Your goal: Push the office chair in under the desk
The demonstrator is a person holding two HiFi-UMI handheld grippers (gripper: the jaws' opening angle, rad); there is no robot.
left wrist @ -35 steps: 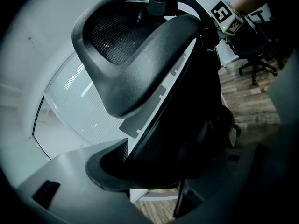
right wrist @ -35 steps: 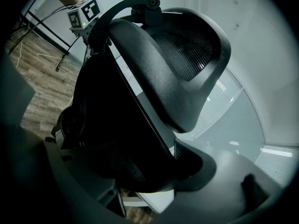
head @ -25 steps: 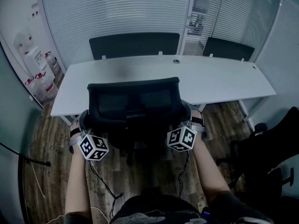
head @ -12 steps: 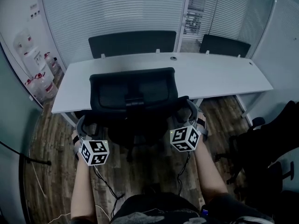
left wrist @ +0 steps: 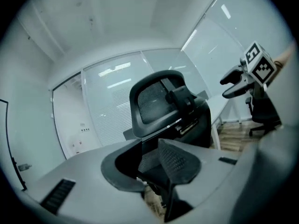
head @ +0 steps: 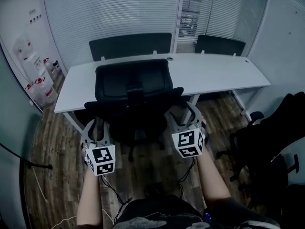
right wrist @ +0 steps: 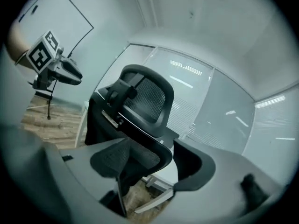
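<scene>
The left gripper [head: 96,128] has come back off the black mesh-backed office chair [head: 133,87], which it flanked closely a second ago. Its fingers [left wrist: 177,160] have just been closing partway; a gap remains and nothing is between them. The chair itself has rolled forward. Its back now stands up against the near edge of the white rectangular worktop [head: 219,78], and the front of the seat is hidden beneath it. The right gripper [head: 183,116] has also drawn away, its fingers [right wrist: 117,160] spread and holding nothing.

For the task, this looks like a push already delivered and let go. The chair seems as far in as its back allows (whether the armrests touch the worktop edge cannot be made out), so little or nothing appears left to do.

Relative to the fingers, the chair stands ahead of and between the two grippers, clear of both:
- **Left gripper view:** it sits beyond the tips, up and to the right, with open space in front of it.
- **Right gripper view:** it sits beyond the tips, up and to the left, and its curved back frame shows through the gap without touching either finger.
</scene>
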